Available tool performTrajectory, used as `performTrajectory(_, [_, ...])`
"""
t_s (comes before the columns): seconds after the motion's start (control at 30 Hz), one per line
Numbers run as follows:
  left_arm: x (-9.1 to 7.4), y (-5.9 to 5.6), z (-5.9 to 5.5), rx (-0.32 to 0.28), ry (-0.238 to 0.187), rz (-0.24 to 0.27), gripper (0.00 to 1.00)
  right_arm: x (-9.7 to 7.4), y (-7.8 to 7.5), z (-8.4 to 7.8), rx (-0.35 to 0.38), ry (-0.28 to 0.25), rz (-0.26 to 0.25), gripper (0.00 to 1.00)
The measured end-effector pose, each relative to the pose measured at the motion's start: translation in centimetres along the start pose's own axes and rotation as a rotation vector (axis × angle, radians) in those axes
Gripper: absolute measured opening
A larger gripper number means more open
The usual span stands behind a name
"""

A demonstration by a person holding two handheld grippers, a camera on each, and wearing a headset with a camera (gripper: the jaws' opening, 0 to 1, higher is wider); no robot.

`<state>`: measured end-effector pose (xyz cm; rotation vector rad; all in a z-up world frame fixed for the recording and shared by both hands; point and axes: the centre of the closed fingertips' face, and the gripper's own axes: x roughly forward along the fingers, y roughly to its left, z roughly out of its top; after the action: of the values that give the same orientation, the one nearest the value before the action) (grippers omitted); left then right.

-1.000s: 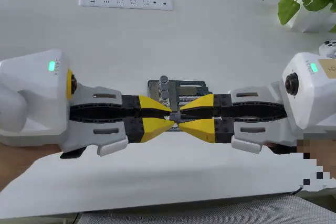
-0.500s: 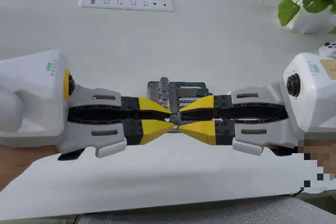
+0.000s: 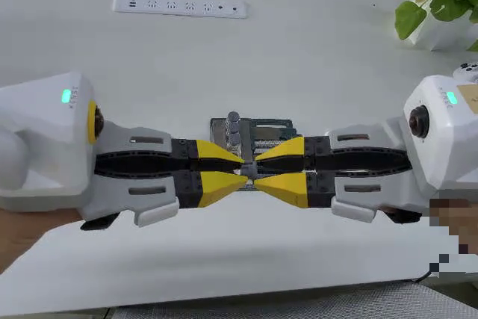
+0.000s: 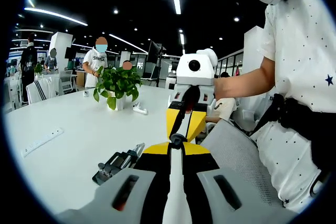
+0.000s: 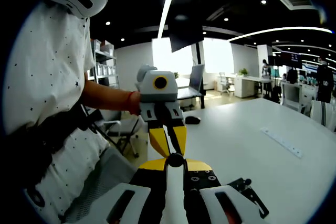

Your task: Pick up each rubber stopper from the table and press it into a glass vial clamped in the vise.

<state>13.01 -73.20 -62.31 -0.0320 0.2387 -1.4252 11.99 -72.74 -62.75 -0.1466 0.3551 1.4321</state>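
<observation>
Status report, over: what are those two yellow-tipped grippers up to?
Left gripper and right gripper both shut, tip to tip on one small dark rubber stopper. Metal vise just behind the tips. Nothing blocking.

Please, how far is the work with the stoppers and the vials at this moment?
Done, apparently: a row of vials in the vise already looks capped in grey. In hand: the left gripper and right gripper meet tip to tip, both pinching one rubber stopper. Left: pressing it into a vial; which vial is free, I cannot tell.
</observation>
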Motion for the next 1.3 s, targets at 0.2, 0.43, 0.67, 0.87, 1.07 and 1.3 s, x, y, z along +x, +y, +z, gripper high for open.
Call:
performTrajectory(0.2, [0.0, 0.1, -0.1, 0.004, -0.001, 0.004, 0.04, 0.2, 0.0, -0.1, 0.001, 0.014, -0.003, 0.06])
performTrajectory(0.43, [0.0, 0.3, -0.5, 0.005, 0.001, 0.012, 0.05, 0.3, -0.3, -0.4, 0.014, 0.034, -0.007, 0.06])
performTrajectory(0.67, [-0.7, 1.2, -1.4, -0.005, 0.009, 0.050, 0.14, 0.0, -1.2, -0.8, 0.028, 0.065, -0.020, 0.06])
performTrajectory(0.87, [-1.7, 2.5, -2.2, -0.002, 0.024, 0.107, 0.22, -0.2, -2.8, -1.4, 0.039, 0.124, -0.050, 0.06])
performTrajectory(1.07, [-2.4, 3.6, -3.2, 0.000, 0.041, 0.153, 0.36, -0.2, -4.8, -2.8, 0.022, 0.265, -0.082, 0.06])
performTrajectory(1.3, [-3.4, 4.7, -4.8, 0.009, 0.082, 0.202, 0.49, 0.6, -7.6, -4.2, 0.007, 0.424, -0.105, 0.06])
